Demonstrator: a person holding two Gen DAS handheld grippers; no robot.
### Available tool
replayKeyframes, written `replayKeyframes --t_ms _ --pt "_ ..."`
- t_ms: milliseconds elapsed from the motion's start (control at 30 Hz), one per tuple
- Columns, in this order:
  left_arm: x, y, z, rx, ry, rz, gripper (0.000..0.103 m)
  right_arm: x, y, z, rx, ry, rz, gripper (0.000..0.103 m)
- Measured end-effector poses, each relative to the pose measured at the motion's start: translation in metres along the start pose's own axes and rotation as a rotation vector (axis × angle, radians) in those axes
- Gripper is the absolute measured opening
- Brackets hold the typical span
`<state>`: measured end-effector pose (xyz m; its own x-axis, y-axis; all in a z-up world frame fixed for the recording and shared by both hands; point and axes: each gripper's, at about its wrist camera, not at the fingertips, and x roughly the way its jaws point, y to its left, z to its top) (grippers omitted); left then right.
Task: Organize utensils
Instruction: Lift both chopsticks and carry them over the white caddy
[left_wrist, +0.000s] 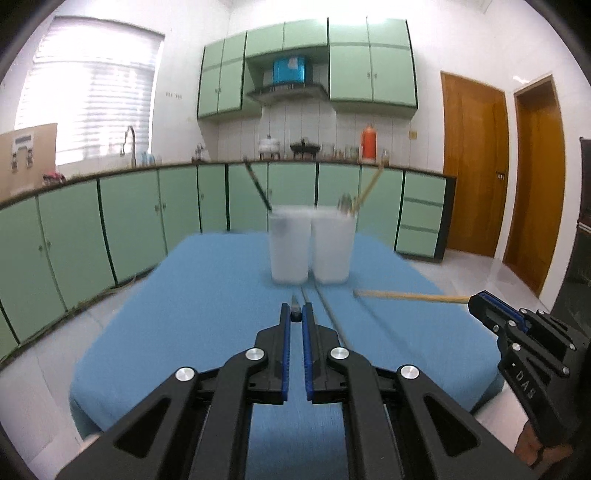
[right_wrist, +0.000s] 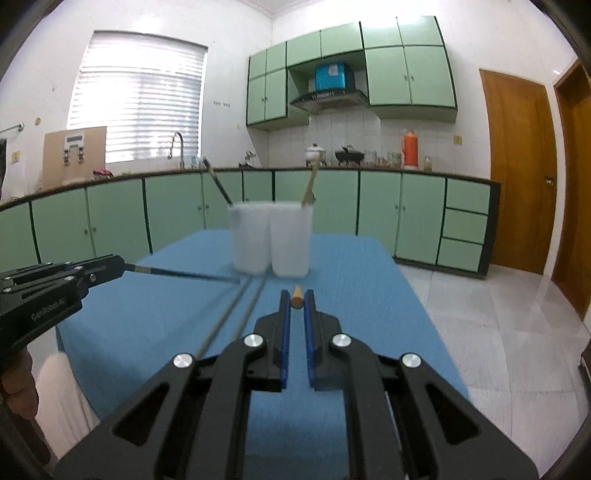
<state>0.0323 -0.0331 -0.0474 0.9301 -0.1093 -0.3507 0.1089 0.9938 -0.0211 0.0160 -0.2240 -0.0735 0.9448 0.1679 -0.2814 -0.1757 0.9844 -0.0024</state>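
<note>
I see the left hand-held gripper (left_wrist: 296, 314) clamped on a dark chopstick (right_wrist: 184, 273), held level above the blue-covered counter (left_wrist: 192, 295). The right hand-held gripper (right_wrist: 296, 300) is clamped on a wooden chopstick (left_wrist: 410, 295), also held level. Two translucent cups (right_wrist: 269, 240) stand touching at the far middle of the counter; the left cup holds a dark chopstick, the right a wooden one. Two metal chopsticks (right_wrist: 236, 306) lie on the counter, between the grippers, near the cups.
</note>
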Motion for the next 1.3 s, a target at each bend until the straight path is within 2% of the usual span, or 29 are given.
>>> replayKeyframes --t_ms 233,400,767,1300 --pt "0.001 0.010 0.045 -0.018 -0.067 -0.013 0.006 0.003 -0.016 0.057 0.018 -0.021 0.051 0.006" --pt "0.008 0.015 0.070 -0.023 -0.085 -0.025 0.006 0.013 -0.025 0.092 0.042 0.001 0.083 0.006" --pt "0.019 0.025 0.101 -0.057 -0.068 -0.075 0.006 0.032 -0.032 0.129 0.079 0.054 0.161 0.006" --pt "0.018 0.030 0.146 -0.041 -0.130 -0.091 0.006 0.039 -0.015 0.186 -0.019 0.015 0.217 0.006"
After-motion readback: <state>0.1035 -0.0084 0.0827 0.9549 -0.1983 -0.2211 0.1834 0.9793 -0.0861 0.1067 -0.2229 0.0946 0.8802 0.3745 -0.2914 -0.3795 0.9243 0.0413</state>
